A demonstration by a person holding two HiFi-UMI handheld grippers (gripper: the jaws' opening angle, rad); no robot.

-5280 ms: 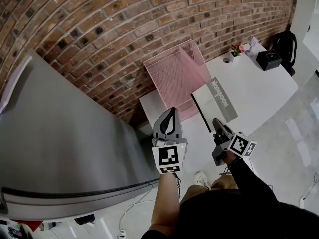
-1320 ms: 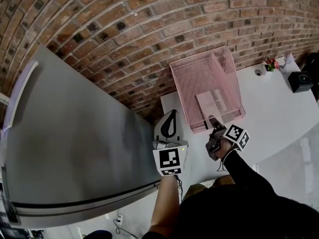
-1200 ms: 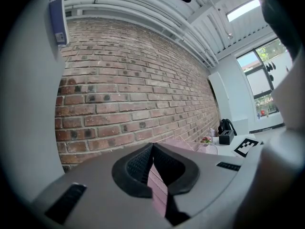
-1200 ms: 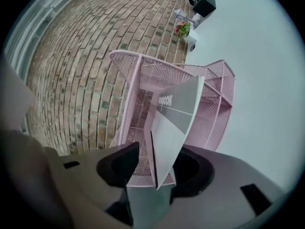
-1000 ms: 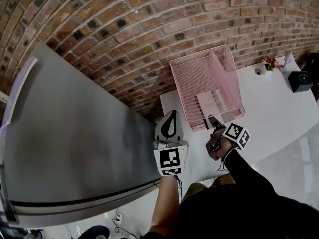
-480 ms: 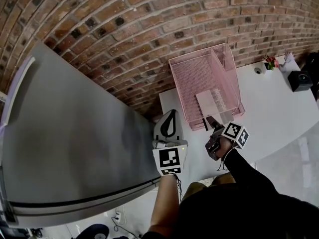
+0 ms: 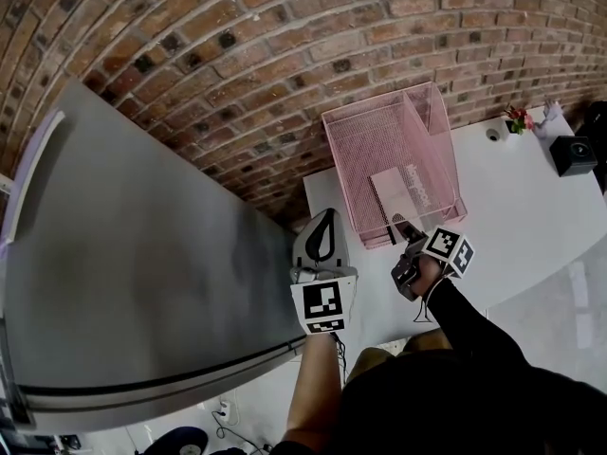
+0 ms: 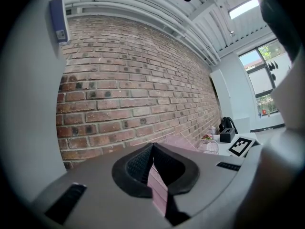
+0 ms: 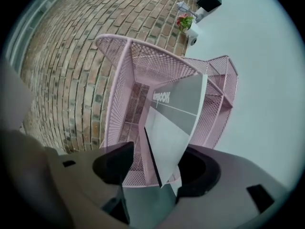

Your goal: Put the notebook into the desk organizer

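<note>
The notebook [image 7: 409, 186] now leans inside the pink desk organizer [image 7: 360, 140], upper right of centre on the counter [image 7: 517, 207]; my right claw [image 9: 156, 168], gripping a second ago, is opening, released from its corner; left claw [image 8: 151, 168] clenched, empty; placement looks done.

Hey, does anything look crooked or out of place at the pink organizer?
Only the notebook: it leans at a slant inside the pink mesh organizer, and its near corner pokes out of the open front, between the opening jaws of the right gripper. Nothing looks spilled or damaged.
</note>
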